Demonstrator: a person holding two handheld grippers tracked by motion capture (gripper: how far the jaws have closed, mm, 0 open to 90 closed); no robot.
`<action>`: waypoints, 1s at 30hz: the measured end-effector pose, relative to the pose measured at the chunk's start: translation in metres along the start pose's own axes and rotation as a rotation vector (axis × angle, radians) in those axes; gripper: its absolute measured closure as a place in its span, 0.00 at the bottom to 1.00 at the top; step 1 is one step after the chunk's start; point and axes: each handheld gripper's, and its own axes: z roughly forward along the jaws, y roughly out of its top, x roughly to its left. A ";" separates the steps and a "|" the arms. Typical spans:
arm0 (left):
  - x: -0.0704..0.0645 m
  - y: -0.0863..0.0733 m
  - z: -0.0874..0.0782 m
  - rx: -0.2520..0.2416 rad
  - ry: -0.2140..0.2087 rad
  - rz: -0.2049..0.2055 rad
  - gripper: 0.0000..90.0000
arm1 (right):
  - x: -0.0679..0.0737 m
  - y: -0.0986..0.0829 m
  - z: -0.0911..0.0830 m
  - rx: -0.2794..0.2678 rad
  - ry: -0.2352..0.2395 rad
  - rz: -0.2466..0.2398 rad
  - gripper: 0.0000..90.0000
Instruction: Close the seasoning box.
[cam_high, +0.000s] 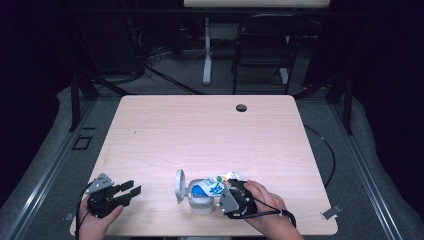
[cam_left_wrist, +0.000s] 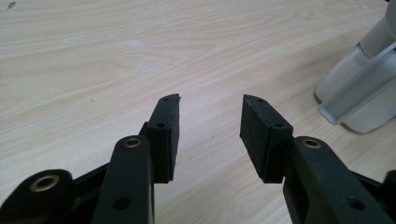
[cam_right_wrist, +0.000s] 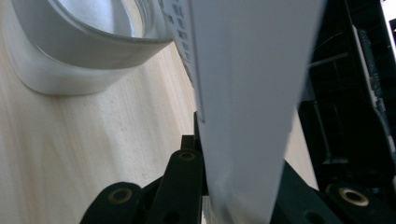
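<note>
The right gripper (cam_high: 231, 192) pinches a white packet (cam_high: 220, 181) with blue-green print, unreadable, over a grey bin (cam_high: 199, 197), lid up. The left gripper (cam_high: 131, 190) gapes, empty.

Table (cam_high: 200, 130): pale wood-grain top, rounded corners, standing on grey floor. Dark round grommet (cam_high: 241, 108) set near the far edge, right of centre. White container (cam_high: 200, 202) rests near the front edge, its round hinged lid (cam_high: 179, 186) tipped up at its left side. A small dark speck (cam_high: 134, 132) marks the left portion.
</note>
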 end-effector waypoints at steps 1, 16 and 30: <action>0.000 0.000 -0.001 0.015 -0.002 0.006 0.64 | 0.001 -0.002 0.001 -0.010 0.009 0.027 0.96; 0.002 -0.002 -0.003 0.013 0.000 -0.008 0.64 | 0.009 -0.016 0.004 -0.095 0.065 0.248 0.96; 0.009 -0.004 -0.009 0.002 0.016 -0.039 0.64 | 0.004 -0.026 0.010 -0.177 0.097 0.444 0.96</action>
